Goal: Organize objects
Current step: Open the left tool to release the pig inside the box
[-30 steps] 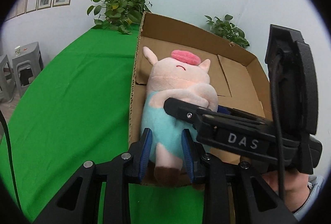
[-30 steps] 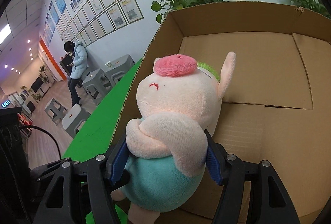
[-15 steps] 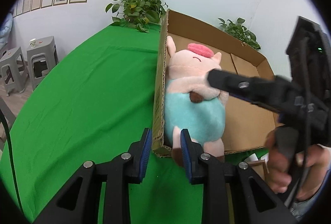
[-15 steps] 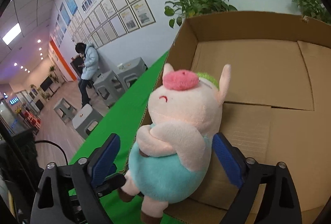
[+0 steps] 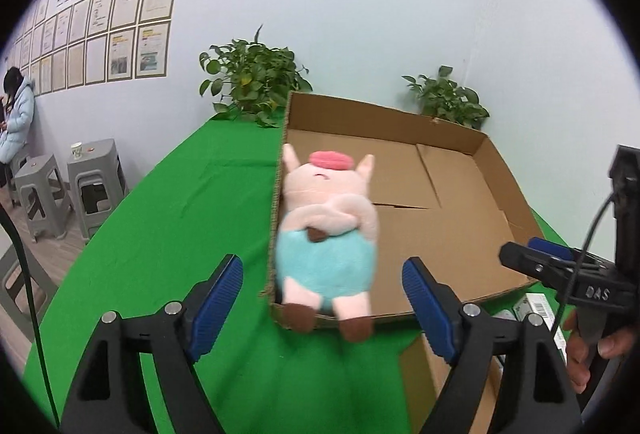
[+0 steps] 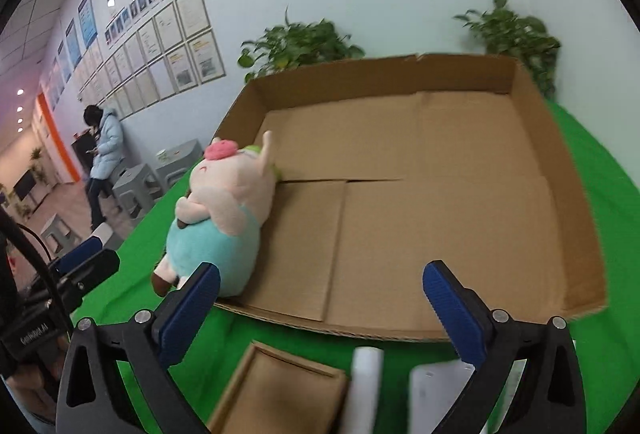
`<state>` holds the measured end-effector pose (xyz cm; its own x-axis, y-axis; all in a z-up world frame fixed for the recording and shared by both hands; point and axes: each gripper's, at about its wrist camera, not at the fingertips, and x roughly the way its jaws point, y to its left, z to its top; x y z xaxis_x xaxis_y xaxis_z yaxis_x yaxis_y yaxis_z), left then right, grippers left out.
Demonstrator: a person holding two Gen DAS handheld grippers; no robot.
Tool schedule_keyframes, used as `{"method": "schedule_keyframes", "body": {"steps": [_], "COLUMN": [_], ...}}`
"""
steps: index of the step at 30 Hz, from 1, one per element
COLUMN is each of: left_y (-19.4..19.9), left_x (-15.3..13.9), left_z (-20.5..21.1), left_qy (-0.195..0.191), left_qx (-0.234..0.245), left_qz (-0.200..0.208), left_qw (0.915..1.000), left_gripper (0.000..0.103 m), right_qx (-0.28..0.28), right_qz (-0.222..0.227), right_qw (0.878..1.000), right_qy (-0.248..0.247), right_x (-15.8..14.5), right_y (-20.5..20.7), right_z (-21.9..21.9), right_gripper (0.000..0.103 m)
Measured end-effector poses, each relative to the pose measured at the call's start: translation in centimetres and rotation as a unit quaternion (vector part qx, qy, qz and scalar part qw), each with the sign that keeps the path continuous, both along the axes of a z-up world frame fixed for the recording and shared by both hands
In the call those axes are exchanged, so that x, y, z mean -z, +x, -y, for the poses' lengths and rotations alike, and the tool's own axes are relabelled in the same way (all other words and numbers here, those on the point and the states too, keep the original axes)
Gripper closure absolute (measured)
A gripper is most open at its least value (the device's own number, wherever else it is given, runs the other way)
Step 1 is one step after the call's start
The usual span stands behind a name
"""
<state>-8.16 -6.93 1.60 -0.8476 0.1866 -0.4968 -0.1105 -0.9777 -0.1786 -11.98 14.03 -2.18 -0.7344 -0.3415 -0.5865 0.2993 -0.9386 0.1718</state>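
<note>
Below the right gripper [image 6: 320,310], a small brown box [image 6: 280,390] and blurred white packages [image 6: 436,394] are cut off by the frame edge; what they are is unclear. The plush pig [image 5: 326,234] lies in the cardboard tray [image 5: 460,250], ahead of the left gripper [image 5: 322,302], feet over the near rim. Both grippers' jaws have just been opening and stand wide, gripping nothing. A green cloth [image 5: 168,234] covers the table; plants [image 5: 252,85] and framed papers [image 5: 120,29] line the white wall.

One plush pig [image 5: 326,230]; one cardboard box [image 6: 400,81]; two potted plants [image 5: 252,81]; three stools [image 5: 94,185].
</note>
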Motion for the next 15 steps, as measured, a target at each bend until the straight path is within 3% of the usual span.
{"method": "schedule_keyframes", "body": {"steps": [3, 6, 9, 10, 11, 15], "left_y": [0.0, 0.4, 1.0, 1.3, 1.7, 3.1], "left_x": [-0.2, -0.2, 0.1, 0.1, 0.2, 0.2], "left_z": [-1.0, -1.9, -2.9, -3.2, -3.4, -3.5], "left_qy": [0.01, 0.004, -0.006, -0.009, -0.012, -0.004], "left_qx": [0.017, 0.019, 0.034, 0.039, 0.044, 0.069], "left_qz": [0.013, 0.019, 0.027, 0.03, 0.035, 0.052], "left_qw": [0.9997, 0.9996, 0.999, 0.9987, 0.9983, 0.9963], "left_gripper": [0.021, 0.021, 0.022, 0.023, 0.023, 0.033], "right_qx": [-0.004, -0.007, -0.011, -0.014, -0.018, -0.052], "right_qz": [0.005, 0.02, 0.029, 0.03, 0.033, 0.054], "right_qw": [1.0, 1.0, 0.999, 0.999, 0.999, 0.997], "right_qy": [-0.012, -0.017, -0.017, -0.013, -0.012, -0.033], "right_x": [-1.4, -0.7, 0.0, 0.2, 0.4, 1.0], "right_y": [1.2, 2.4, 3.6, 3.9, 4.4, 6.9], "right_z": [-1.4, -2.6, -3.1, -3.2, -3.3, -4.6], "right_gripper": [0.004, 0.018, 0.045, 0.064, 0.071, 0.071]}}
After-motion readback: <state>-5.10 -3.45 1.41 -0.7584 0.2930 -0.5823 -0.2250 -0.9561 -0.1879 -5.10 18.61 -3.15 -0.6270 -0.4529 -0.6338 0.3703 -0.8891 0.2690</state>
